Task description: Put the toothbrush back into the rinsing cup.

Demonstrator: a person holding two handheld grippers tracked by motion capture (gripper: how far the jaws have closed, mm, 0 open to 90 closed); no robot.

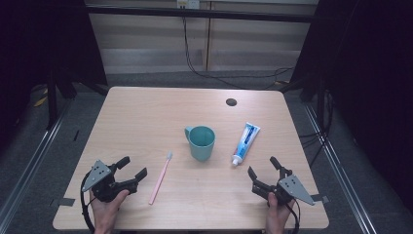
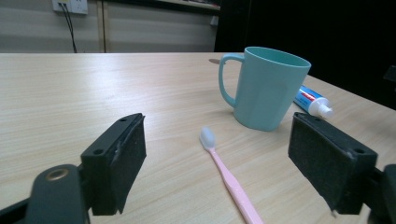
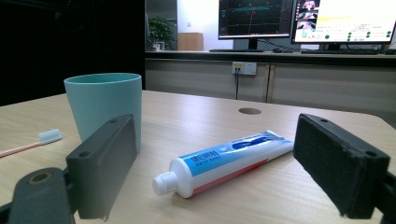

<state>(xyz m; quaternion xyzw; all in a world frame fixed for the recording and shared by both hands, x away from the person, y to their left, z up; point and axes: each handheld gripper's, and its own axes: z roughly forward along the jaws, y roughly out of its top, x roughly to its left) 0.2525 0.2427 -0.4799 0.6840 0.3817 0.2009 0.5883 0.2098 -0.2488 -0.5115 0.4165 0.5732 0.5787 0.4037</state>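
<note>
On a light wooden table (image 1: 146,112), seen from above, three things are laid out in a row: a pink toothbrush (image 1: 161,176), a teal mug (image 1: 200,142) and a tube of toothpaste (image 1: 245,142). The toothbrush is placed left of the mug, lying flat with its white bristle head pointed toward the far edge. The mug is set upright near the middle of the table, its handle turned to the far left. The toothpaste is laid flat to the right of the mug, its white cap pointed toward the person.

At the near left corner, the left gripper (image 1: 132,167) is held in a hand (image 1: 106,204), just left of the toothbrush. Its jaws are spread wide and nothing is gripped between them; in the left gripper view the toothbrush (image 2: 229,179) is seen lying on the table between the jaws, untouched.

At the near right corner, the right gripper (image 1: 263,165) is held in the other hand (image 1: 276,213), just short of the toothpaste cap. Its jaws are likewise spread wide and empty, with the toothpaste (image 3: 219,161) seen on the table beyond them.
</note>
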